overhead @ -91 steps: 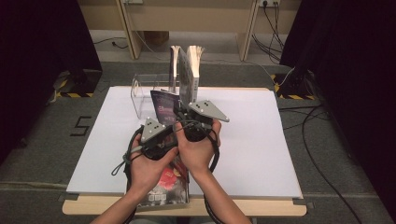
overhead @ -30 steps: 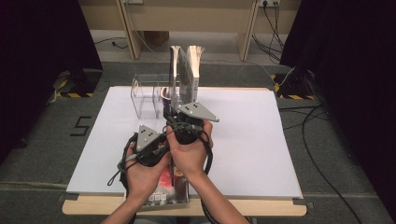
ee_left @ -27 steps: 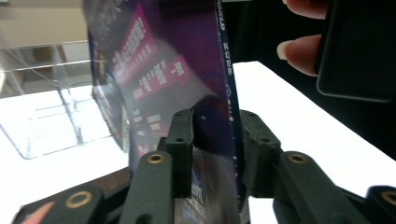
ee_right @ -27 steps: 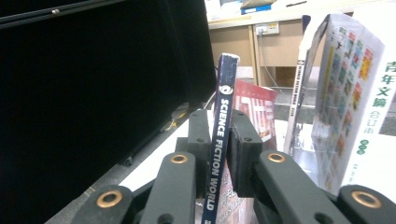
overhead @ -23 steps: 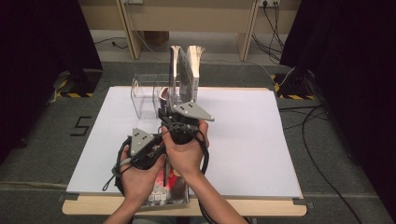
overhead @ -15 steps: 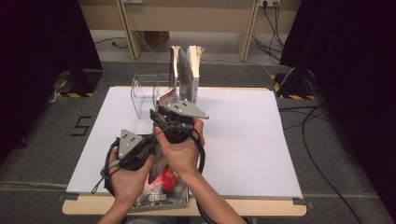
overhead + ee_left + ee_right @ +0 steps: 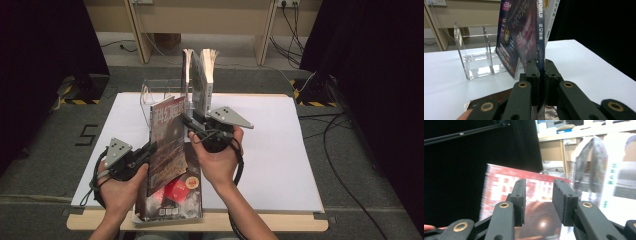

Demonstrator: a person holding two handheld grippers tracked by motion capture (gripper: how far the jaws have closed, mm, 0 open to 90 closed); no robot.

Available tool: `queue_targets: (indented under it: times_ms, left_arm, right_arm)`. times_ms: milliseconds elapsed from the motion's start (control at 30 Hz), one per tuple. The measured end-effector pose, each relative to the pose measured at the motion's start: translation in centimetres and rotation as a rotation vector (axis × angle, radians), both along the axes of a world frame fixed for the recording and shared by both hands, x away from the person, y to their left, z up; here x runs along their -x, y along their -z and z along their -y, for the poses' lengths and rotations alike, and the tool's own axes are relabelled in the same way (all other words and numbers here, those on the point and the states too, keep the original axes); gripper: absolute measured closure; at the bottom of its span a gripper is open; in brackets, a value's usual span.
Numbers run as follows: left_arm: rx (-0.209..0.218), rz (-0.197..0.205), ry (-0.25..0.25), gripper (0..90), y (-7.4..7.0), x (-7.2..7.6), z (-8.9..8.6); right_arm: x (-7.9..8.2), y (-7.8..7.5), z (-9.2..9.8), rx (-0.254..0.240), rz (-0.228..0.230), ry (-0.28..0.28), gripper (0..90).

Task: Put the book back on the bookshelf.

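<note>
Grey carpet floor (image 7: pixel 45 165) with loose cables (image 7: pixel 345 150), black curtains (image 7: pixel 45 45) either side, wooden furniture legs (image 7: pixel 137 30) behind.

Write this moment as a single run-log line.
left hand-held gripper: shut on magazine | right hand-held gripper: open, jaws just opening, nothing between | acrylic rack: behind

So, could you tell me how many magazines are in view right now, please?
4, possibly more hidden: one upright in the left claw, namely the red magazine; two standing in the clear rack, the left and right; one flat at the near edge.
</note>
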State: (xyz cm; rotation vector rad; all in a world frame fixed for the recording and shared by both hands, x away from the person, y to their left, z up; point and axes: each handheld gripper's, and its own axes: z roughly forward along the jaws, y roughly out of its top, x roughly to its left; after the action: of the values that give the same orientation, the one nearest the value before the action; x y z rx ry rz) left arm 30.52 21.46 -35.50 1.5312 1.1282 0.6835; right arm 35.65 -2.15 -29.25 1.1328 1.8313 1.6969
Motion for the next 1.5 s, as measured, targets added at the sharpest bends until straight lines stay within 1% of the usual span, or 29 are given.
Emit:
queue_targets:
  times_ms: [233, 300, 500, 600, 800, 833, 933, 1000, 1133, 1167, 1267, 1300, 1367, 1400, 1500]
  left_arm:
    - [0.039, 0.021, 0.010, 84.4, -0.2, 0.4, -1.0]
    - [0.048, 0.029, 0.003, 84.4, -0.3, 0.4, -1.4]
    - [0.047, 0.041, -0.004, 84.5, -0.8, 0.4, -2.5]
    - [0.038, 0.041, -0.005, 84.5, -1.0, 0.2, -2.8]
    - [0.038, 0.044, -0.003, 84.6, -1.3, -0.3, -3.1]
    - [0.037, 0.044, -0.001, 84.7, -1.3, -0.3, -3.1]
    - [0.044, 0.041, 0.003, 84.7, -1.6, -1.0, -3.3]
    - [0.044, 0.043, 0.001, 84.7, -1.9, -1.4, -3.3]
    - [0.031, 0.067, -0.005, 84.7, -2.7, -2.4, -3.2]
    - [0.029, 0.075, -0.008, 84.7, -2.9, -2.8, -3.1]
    - [0.027, 0.084, -0.009, 84.7, -3.5, -3.7, -3.1]
    - [0.029, 0.083, -0.010, 84.7, -3.7, -4.2, -3.0]
    - [0.024, 0.081, -0.009, 84.7, -4.0, -5.0, -3.0]
    - [0.022, 0.076, -0.011, 84.6, -4.0, -5.4, -2.9]
    - [0.013, 0.069, -0.016, 84.7, -4.1, -6.7, -2.7]
  right_arm:
    - [-0.6, 1.4, 3.2, 0.021, -0.036, 0.058, 64.0]
    - [-0.7, 2.0, 4.2, 0.028, -0.048, 0.079, 64.0]
    - [-0.8, 3.7, 7.3, 0.038, -0.088, 0.138, 64.2]
    - [-0.8, 4.5, 8.6, 0.044, -0.111, 0.166, 64.2]
    - [-0.7, 5.9, 10.2, 0.052, -0.141, 0.194, 64.5]
    - [-0.7, 6.3, 10.6, 0.055, -0.153, 0.203, 64.5]
    - [-0.6, 7.1, 11.4, 0.065, -0.170, 0.214, 64.5]
    - [-0.4, 7.9, 12.1, 0.074, -0.183, 0.236, 64.6]
    - [-0.2, 9.3, 13.5, 0.080, -0.204, 0.265, 64.5]
    - [-0.1, 9.6, 13.9, 0.079, -0.219, 0.270, 64.5]
    - [0.1, 10.9, 14.7, 0.089, -0.241, 0.288, 64.5]
    - [0.1, 11.2, 14.9, 0.088, -0.253, 0.290, 64.5]
    - [0.1, 11.8, 15.4, 0.091, -0.261, 0.299, 64.6]
    - [0.2, 12.0, 15.5, 0.084, -0.268, 0.302, 64.7]
    - [0.3, 12.4, 15.9, 0.086, -0.268, 0.312, 64.8]
